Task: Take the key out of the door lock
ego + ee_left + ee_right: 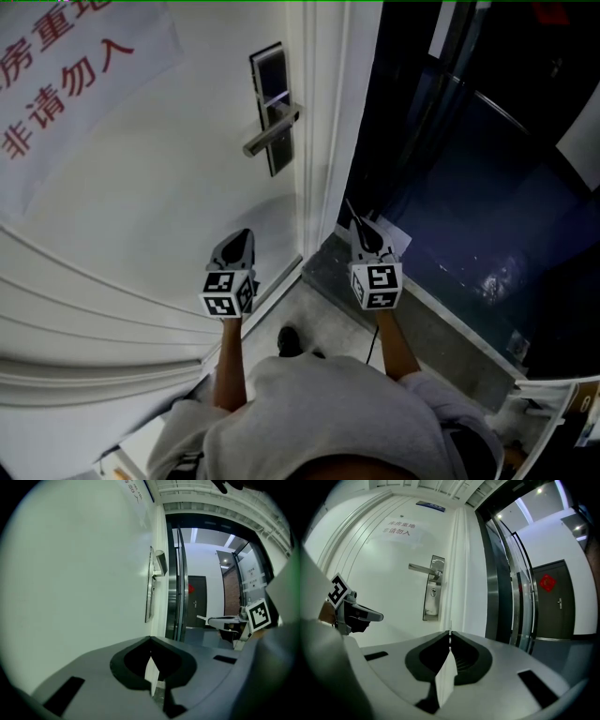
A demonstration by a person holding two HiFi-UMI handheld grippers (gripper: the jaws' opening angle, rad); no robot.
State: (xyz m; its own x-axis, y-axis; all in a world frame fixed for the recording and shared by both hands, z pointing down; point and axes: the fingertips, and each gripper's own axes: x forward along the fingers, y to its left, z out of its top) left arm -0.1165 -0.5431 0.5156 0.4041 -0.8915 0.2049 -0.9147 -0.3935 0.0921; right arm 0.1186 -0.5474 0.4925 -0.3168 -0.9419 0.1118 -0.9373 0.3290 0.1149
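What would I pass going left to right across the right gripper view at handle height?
Left tool → door handle → white door frame → glass partition → dark door.

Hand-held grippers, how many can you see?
2. The left hand-held gripper faces the white door; the right hand-held gripper is by that door's edge. None seems hidden.

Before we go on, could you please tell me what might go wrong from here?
The right gripper and left gripper are both shut and empty; reaching in like that would likely just bump the silver metal lock plate. The keyhole sits right under the silver lever handle, which a jaw might catch.
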